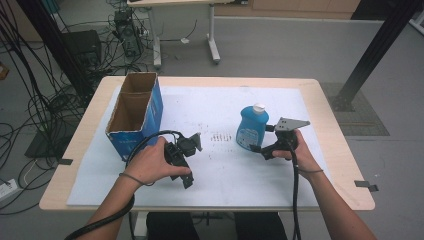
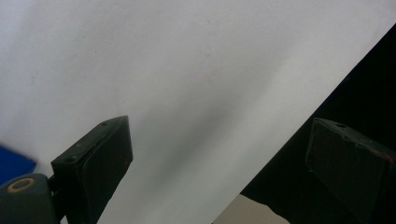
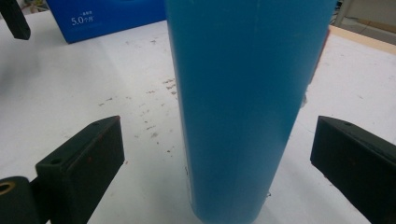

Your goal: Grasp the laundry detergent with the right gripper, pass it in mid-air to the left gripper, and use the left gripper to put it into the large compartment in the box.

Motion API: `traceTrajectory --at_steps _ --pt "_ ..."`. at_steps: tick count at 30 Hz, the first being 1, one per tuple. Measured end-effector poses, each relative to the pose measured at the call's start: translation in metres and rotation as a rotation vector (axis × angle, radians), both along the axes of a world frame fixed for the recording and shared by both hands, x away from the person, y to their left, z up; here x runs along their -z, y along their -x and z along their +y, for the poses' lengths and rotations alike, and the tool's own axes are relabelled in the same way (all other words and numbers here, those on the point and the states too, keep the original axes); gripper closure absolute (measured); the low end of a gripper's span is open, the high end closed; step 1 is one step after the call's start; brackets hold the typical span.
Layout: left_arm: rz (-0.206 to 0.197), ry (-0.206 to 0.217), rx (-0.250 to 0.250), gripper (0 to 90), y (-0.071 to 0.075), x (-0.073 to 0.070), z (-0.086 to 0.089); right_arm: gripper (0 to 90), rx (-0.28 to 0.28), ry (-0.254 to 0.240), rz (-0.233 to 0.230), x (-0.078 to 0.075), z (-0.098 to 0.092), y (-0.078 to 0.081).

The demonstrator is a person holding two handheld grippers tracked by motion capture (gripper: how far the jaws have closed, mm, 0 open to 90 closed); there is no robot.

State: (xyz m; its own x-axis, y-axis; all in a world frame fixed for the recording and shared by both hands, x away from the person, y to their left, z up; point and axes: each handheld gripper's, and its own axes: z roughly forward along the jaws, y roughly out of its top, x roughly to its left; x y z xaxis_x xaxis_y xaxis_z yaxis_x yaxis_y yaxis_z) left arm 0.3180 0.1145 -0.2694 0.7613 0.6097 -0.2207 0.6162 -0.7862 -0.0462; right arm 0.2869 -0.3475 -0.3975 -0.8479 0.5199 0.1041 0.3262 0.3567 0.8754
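A blue bottle (image 1: 251, 129) with a white cap stands upright on the white sheet (image 1: 220, 110), right of centre. My right gripper (image 1: 263, 139) is open at its right side, one jaw on either side of the bottle's lower body. In the right gripper view the bottle (image 3: 243, 93) stands between the jaws of that gripper (image 3: 218, 126), with a gap on both sides. My left gripper (image 1: 183, 167) is held low over the sheet at front left, beside the blue box. In its own view the left gripper (image 2: 222, 128) is open over bare sheet, nothing between its jaws.
An open blue cardboard box (image 1: 136, 114) lies at the left of the table, its mouth up; its printed side (image 3: 112, 14) appears in the right gripper view. The table's front edge (image 2: 247, 211) runs just past the left gripper. Dark smudges (image 1: 220, 136) mark the sheet's middle.
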Motion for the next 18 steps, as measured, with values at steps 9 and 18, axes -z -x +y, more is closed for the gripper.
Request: traceTrajectory --at_steps 9,18 --pt "-0.001 0.001 0.001 7.6 0.0000 -0.0002 -0.0001 2.7 0.009 0.006 -0.005 -0.0007 -0.0006 0.0011" --pt "-0.001 0.001 0.002 7.6 -0.0004 -0.0017 -0.0006 3.1 0.010 0.006 -0.006 -0.0009 -0.0010 0.0011"
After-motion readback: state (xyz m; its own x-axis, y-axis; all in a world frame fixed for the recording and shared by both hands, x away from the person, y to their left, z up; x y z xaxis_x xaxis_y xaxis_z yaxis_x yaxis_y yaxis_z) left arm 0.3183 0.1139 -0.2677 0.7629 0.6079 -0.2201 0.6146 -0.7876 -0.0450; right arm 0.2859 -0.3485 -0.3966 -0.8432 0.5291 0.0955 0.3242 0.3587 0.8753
